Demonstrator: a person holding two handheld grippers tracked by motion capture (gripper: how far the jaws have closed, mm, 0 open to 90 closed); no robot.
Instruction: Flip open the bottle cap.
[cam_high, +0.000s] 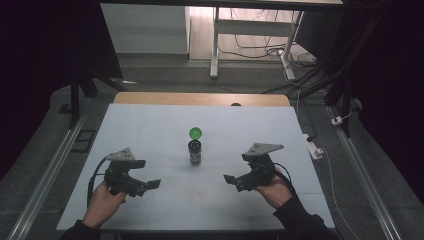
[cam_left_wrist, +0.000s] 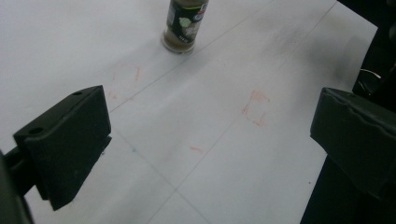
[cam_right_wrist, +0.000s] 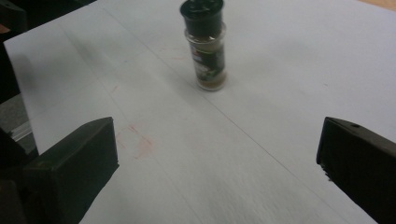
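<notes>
Jar (cam_high: 195, 152) upright – axis vertical, cap (cam_right_wrist: 202, 10) up.

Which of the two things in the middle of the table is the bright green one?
The small green ball, just beyond the spice jar in the high view. The jar is dark, with a black cap and brownish contents; the ball is round and glowing green.
</notes>
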